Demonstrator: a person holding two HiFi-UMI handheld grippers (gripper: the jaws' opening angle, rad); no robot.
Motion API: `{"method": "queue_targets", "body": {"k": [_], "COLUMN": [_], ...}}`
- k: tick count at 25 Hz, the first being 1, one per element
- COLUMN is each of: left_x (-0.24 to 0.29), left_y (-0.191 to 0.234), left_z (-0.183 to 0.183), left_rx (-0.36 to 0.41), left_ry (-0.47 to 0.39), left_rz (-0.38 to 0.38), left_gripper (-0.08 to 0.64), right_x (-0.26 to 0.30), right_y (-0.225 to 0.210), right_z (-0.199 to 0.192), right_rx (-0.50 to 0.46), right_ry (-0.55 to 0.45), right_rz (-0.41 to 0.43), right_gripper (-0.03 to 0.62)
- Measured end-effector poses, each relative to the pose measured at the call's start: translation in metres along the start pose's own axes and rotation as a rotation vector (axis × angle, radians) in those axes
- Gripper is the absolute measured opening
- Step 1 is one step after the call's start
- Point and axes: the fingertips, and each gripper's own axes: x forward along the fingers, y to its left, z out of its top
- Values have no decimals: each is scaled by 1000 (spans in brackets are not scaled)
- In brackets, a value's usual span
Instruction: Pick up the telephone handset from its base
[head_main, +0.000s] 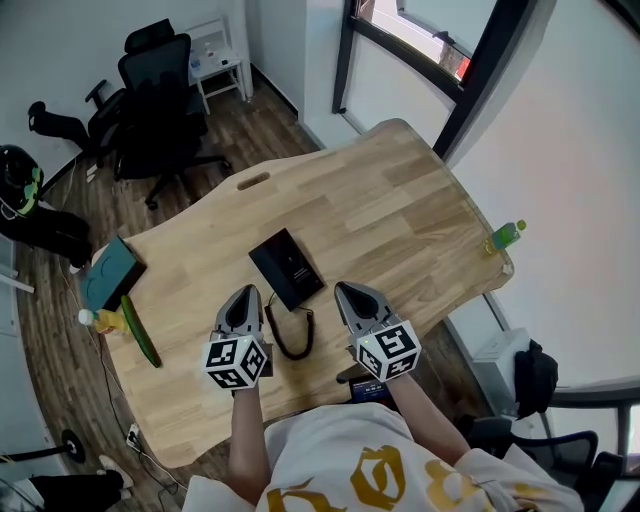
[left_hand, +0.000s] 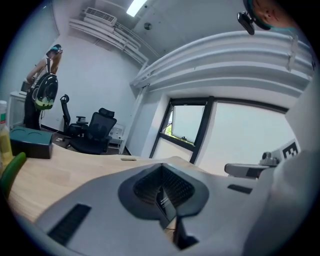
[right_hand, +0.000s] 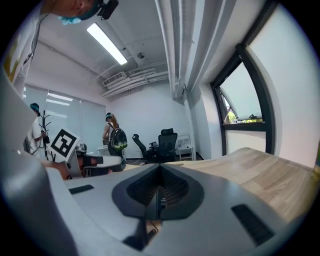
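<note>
Lying flat in the middle of the wooden table (head_main: 400, 210) is the black telephone (head_main: 287, 268), and its handset looks to be on the base. Its curly cord (head_main: 290, 338) loops toward the near edge. The 2 grippers are close to that edge, 1 on each side of the cord, just short of the telephone. The left gripper (head_main: 244, 295) has its jaws pressed together with nothing in them. The right gripper (head_main: 352, 292) is the same, jaws together and holding nothing.
</note>
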Motion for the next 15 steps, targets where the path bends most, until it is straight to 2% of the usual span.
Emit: {"method": "queue_targets", "body": {"k": [5, 15], "left_x": [9, 15], "left_y": [0, 8], "left_z": [-3, -14], "left_rx": [0, -39], "left_ry": [3, 19], "left_rz": [4, 12], "left_gripper": [6, 5], "right_x": [10, 20], "right_y": [-8, -11], "right_z": [-3, -21], "right_rx": [-32, -11], "right_ry": [21, 67], "right_rz": [-14, -7], "right_gripper": [5, 5]}}
